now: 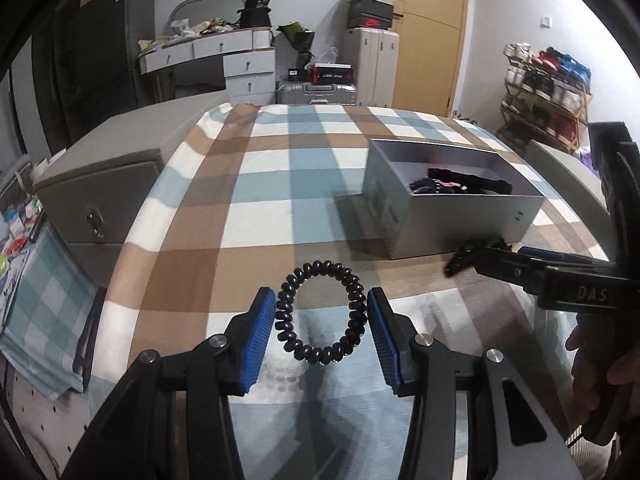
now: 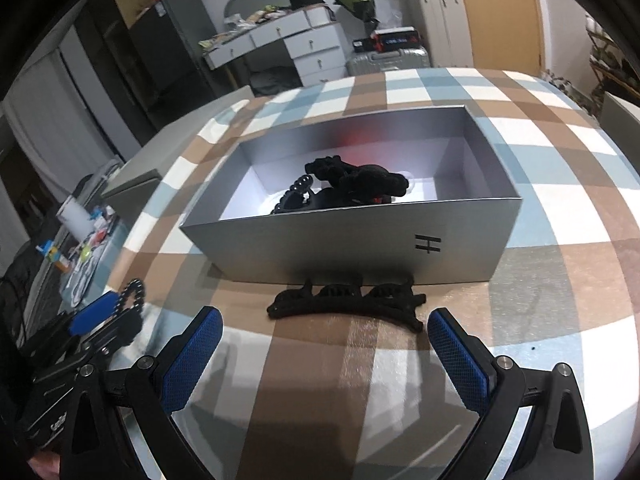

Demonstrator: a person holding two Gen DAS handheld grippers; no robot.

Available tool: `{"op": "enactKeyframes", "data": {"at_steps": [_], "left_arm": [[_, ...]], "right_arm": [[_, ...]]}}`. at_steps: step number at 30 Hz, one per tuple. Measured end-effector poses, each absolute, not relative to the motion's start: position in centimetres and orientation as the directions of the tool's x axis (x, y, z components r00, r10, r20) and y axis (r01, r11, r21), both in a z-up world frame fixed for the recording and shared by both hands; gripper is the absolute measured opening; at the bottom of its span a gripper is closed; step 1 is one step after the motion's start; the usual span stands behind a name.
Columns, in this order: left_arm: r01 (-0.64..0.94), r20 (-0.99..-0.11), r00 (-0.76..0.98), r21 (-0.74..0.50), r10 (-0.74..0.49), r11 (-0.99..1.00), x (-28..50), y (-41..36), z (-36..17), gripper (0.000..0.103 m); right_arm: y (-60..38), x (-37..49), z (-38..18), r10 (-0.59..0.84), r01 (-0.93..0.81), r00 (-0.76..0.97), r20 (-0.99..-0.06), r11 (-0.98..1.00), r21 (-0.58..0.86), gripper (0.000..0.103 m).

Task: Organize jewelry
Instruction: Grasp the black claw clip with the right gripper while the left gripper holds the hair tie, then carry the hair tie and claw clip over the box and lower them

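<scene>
A black spiral hair tie (image 1: 321,312) lies flat on the checked cloth, between the open blue-padded fingers of my left gripper (image 1: 322,312); the pads stand just beside it, not pressing. It also shows in the right wrist view (image 2: 134,294). A black hair claw clip (image 2: 346,304) lies on the cloth against the front wall of an open silver box (image 2: 352,246). My right gripper (image 2: 325,330) is open and empty just short of the clip. The box (image 1: 472,220) holds several black accessories (image 2: 356,184).
The checked cloth (image 1: 260,184) covers a table. A grey cabinet (image 1: 96,196) stands off its left edge, with clutter below. A desk, suitcases, a door and a shoe rack (image 1: 548,92) stand behind.
</scene>
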State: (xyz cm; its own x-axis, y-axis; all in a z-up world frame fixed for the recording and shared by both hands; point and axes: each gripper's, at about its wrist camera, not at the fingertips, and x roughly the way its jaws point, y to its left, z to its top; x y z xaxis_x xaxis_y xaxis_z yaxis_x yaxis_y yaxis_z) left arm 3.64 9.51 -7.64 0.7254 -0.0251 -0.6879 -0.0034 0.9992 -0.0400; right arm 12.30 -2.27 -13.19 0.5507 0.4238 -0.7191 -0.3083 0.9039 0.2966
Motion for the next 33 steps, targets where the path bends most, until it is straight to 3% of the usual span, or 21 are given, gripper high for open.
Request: {"op": "enactKeyframes", "data": {"at_steps": [16,18,25,33], "left_arm": [[-0.011,-0.701,0.710,-0.103,-0.064,0.995,3.4,11.1,-8.1,0.042],[-0.013,-0.701,0.710,-0.105,-0.065,0.994,3.3,11.2,-8.0,0.042],[-0.013,-0.699,0.712,-0.103,-0.063,0.995,3.1,11.1,-7.9,0.042],[-0.008,-0.691,0.721,-0.091,-0.058,0.996,2.8,10.3,-7.3,0.042]], "right_arm": [[1.7,13.5,-14.2,0.184,-0.270,0.572,-0.800,0.962,0.028,0.103],[1.9,13.4,-14.3,0.159,-0.272,0.576,-0.802,0.962,-0.005,0.098],[1.0,12.0,-14.2,0.184,-0.304,0.573,-0.798,0.953,0.002,0.095],[-2.4,9.8,-13.0,0.274,-0.300,0.590,-0.760,0.948,0.108,0.094]]}}
